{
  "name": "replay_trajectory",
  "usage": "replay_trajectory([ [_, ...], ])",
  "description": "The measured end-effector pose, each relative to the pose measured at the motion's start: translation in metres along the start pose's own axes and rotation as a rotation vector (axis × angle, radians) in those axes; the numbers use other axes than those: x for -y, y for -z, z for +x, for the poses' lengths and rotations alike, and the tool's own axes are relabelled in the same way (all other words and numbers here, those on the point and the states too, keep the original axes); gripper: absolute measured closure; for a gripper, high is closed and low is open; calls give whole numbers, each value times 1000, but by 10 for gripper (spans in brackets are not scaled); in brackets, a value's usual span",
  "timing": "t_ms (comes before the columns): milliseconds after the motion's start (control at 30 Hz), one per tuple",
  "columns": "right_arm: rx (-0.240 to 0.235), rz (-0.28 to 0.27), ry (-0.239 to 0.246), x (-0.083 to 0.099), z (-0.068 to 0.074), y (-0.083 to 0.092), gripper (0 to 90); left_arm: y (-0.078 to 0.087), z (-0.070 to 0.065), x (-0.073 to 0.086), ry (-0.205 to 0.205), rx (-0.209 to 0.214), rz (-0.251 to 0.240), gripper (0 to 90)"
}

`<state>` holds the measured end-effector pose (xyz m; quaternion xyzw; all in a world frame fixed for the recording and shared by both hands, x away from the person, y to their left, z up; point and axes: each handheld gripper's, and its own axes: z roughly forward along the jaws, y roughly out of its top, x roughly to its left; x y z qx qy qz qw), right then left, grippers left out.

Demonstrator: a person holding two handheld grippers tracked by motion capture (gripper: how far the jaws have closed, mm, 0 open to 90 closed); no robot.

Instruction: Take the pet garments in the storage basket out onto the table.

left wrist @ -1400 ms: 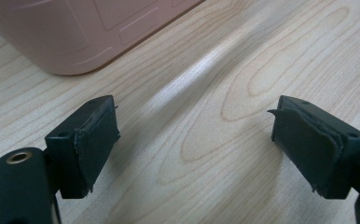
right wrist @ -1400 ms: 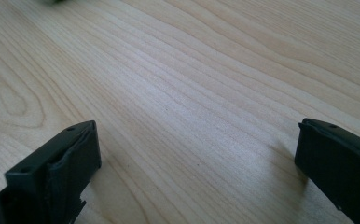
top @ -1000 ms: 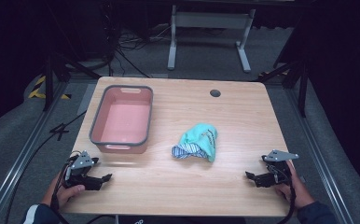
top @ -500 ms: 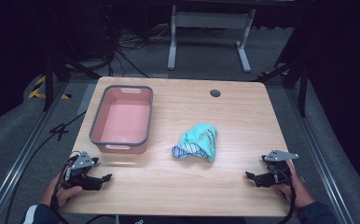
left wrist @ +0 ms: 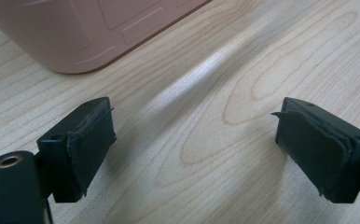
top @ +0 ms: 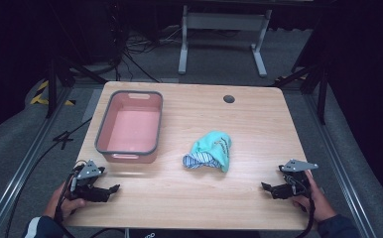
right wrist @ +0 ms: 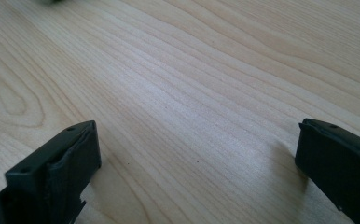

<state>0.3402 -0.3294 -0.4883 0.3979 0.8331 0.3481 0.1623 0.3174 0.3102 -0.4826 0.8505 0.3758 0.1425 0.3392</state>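
Tongs (top: 114, 189) (top: 265, 187) flanking crumpled cloth (top: 210, 151)

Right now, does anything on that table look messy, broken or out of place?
Only the teal cloth: it lies crumpled in a heap mid-table, beside the pink bin, not inside it. The bin sits upright and empty. Nothing looks spilled or broken.

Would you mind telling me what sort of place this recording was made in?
Probably a lab or recording studio: a lone wooden table on grey carpet, dark surroundings, loose floor cables and a metal stand behind it.
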Motion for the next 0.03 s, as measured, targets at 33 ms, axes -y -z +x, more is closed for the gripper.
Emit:
replay_trajectory([
  [33,0,0,0,0,0,0,5,-1,0,0,-2,2,-3,114],
])
